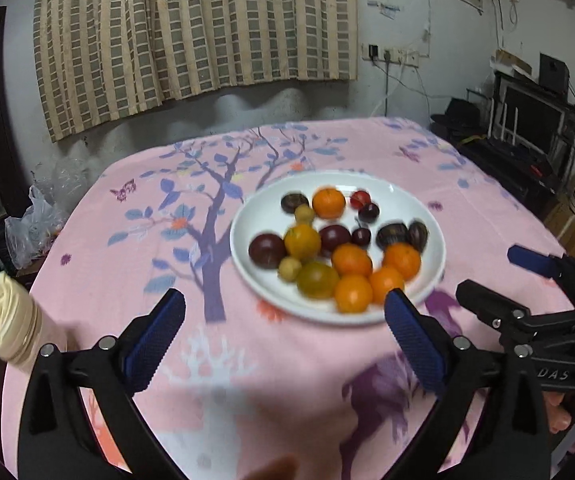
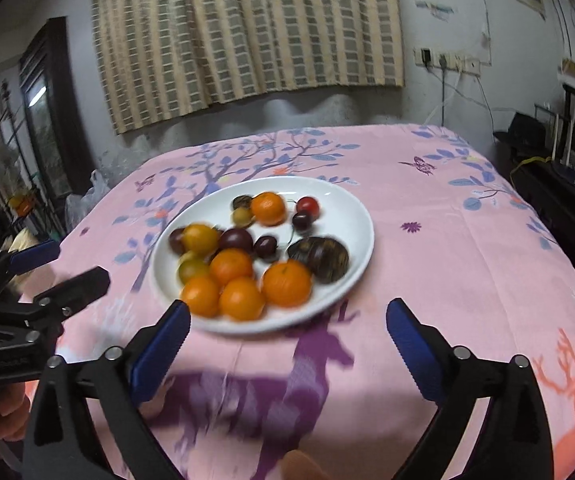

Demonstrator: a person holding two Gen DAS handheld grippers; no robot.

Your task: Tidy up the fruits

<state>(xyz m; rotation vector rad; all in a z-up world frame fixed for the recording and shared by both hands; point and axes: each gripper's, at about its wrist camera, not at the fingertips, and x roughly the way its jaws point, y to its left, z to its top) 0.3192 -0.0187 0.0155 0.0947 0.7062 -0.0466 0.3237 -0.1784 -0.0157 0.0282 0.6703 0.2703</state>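
Both sets of tongs are spread wide, nothing between the blue ribbed pads. The left gripper [image 1: 285, 312] hovers low in the frame over the pink tree-and-deer printed tablecloth [image 1: 135, 240], its right-hand pad overlapping the near rim of the round white ceramic plate [image 1: 247, 216]; whether it touches is unclear. The right gripper [image 2: 287, 320] hangs just short of that same plate [image 2: 351, 208], its left-hand pad at the near rim, gripping nothing.

All the fruit sits on the plate, centre of each view. Count through the blur: five bright orange round mandarins [image 1: 353, 293], one amber-yellow round fruit [image 1: 302, 241], one olive-green round fruit [image 1: 317, 279], two small pale yellow-green ones [image 1: 289, 268], and a scatter of dark purple and red pieces [image 1: 266, 251], about eight, though the blur makes that uncertain.

At left, a cream wrapped cylinder [image 1: 9, 320].
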